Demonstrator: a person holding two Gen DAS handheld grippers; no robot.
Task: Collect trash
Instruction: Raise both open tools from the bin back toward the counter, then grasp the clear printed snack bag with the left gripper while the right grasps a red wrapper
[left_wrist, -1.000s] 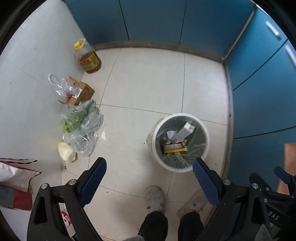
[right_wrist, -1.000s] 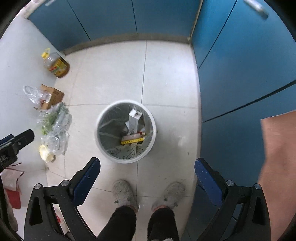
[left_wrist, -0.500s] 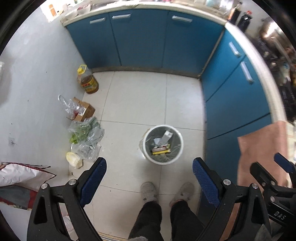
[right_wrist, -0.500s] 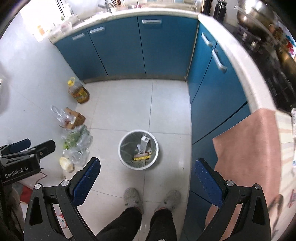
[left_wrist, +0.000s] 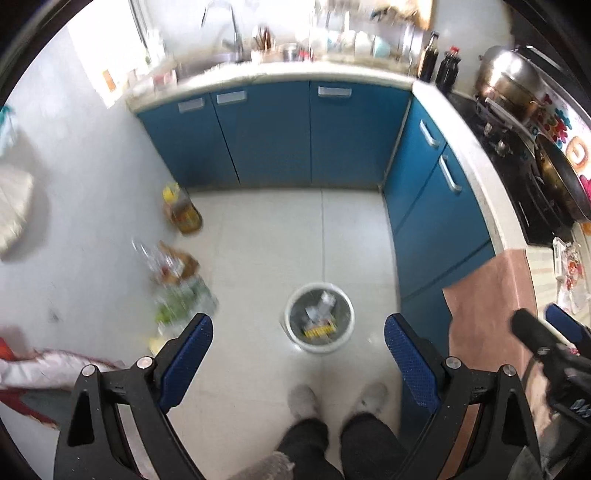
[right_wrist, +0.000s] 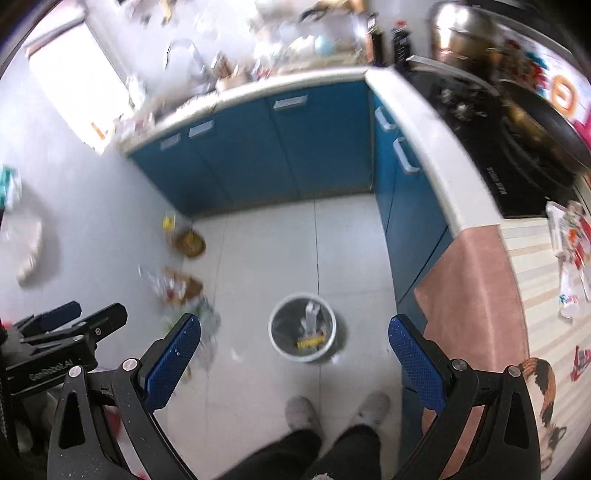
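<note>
A white trash bin (left_wrist: 319, 345) with a grey liner stands on the tiled floor far below, holding cartons and a yellow packet; it also shows in the right wrist view (right_wrist: 302, 352). My left gripper (left_wrist: 297, 349) is open and empty, high above the bin. My right gripper (right_wrist: 293, 347) is open and empty, also high above it. Wrappers (right_wrist: 570, 258) lie on the striped counter at the right edge. Each gripper shows at the edge of the other's view.
Blue cabinets (left_wrist: 273, 136) line the back and right under a white counter (right_wrist: 436, 147). An oil bottle (left_wrist: 183, 212), a cardboard box (left_wrist: 181, 262) and plastic bags (left_wrist: 184, 299) sit along the left wall. A stove with pans (left_wrist: 554, 173) is at right. The person's feet (left_wrist: 336, 398) stand below.
Both grippers have risen well away from the floor; the bin looks much smaller, and the counter, sink and stove have come into view. Both stay open and empty.
</note>
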